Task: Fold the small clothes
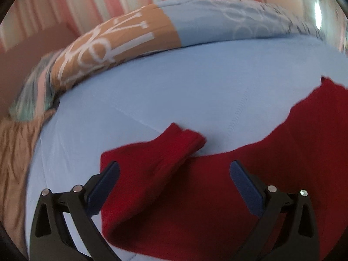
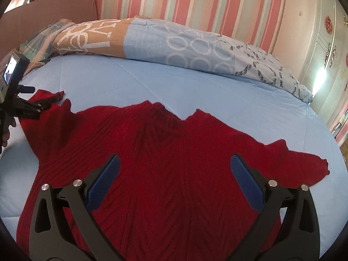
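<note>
Spread flat, front up, on the pale blue quilted bed cover (image 2: 195, 87): a dark red ribbed knit sweater (image 2: 165, 163), neck opening toward the pillow end. Soft, limp, fairly thick by the look of the ribbing; likely light, stretchy, prone to sagging and bunching when lifted at one point only. Not fragile, not slippery; knit probably grips well against the ribbed blue pads (image 2: 104, 180).

Left sleeve of the sweater (image 1: 165, 152) already bent inward, cuff pointing toward the neck side. Right sleeve (image 2: 304, 165) stretched out away from the body. Best holds, judged from this: cuffs, shoulder seams, hem corners, pinching both layers together.

Left tool (image 1: 174, 174) hanging over the left sleeve, jaws wide apart, nothing clamped. Right tool (image 2: 174, 169) hanging over the chest of the sweater, jaws likewise wide apart, empty.

Bed surface soft and yielding, so pressing down to pinch would likely sink in; few wrinkles around the sweater. Beyond the neck of the sweater, a rolled blue and tan patterned duvet (image 2: 174, 43) along the wall. Behind it, pink, white and green striped wallpaper (image 2: 174, 0); off past the right sleeve, a cream wardrobe with ornate handles (image 2: 322, 43).
</note>
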The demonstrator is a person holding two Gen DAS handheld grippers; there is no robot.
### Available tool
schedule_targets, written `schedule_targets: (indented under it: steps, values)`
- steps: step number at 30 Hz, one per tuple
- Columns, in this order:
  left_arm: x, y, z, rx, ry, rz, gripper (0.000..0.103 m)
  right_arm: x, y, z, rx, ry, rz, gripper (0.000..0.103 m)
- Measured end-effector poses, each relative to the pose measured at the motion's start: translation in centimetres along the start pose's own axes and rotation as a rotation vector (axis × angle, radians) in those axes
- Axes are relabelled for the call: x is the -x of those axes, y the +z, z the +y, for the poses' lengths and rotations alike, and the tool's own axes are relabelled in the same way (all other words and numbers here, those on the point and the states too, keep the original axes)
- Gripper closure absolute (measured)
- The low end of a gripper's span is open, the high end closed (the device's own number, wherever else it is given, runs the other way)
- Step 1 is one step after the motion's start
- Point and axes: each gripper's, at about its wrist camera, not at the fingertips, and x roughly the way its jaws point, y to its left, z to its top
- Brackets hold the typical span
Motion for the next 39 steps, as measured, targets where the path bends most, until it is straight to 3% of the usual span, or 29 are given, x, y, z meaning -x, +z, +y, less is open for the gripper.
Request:
schedule_targets:
  steps: [5,13,15,17,19,27,32,39]
  values:
    - [-1.1,0.6,0.2,-0.016,0.002,0.017,0.005,-2.3,1.1,-1.0,-0.032,0.014,-0.004,0.003]
    - [-2.9,-0.2,1.8,0.054,-0.012,0.093,0.046,-5.7,3.3,-1.2,-0.047,-0.015,0.008,0.003]
    - [-3.1,-0.5,2.0,0.055,-0.006,0.093,0.052,-5.9,3.7,-1.0,-0.045,-0.015,-0.003,0.003]
    - [-2.9,-0.5,2.0,0.056,0.007,0.083,0.066,-6.0,3.8,-0.9,-0.046,-0.013,-0.003,0.003]
    - [-2.4,-0.4,2.1,0.062,0.002,0.073,0.088,-6.2,3.8,-0.7,-0.04,-0.011,0.003,0.003]
    - [2.4,0.0,1.5,0.181,-0.193,-0.019,0.092,-6.0,2.8,-0.9,-0.02,-0.021,0.023,0.003]
    - [6.4,1.1,-1.5,0.25,-0.31,-0.079,0.092,-5.3,2.5,-2.3,-0.037,-0.024,0.033,0.003]
    - [11.2,4.1,-7.7,0.34,-0.54,-0.143,0.092,-3.7,1.9,-5.7,-0.084,-0.05,0.035,0.003]
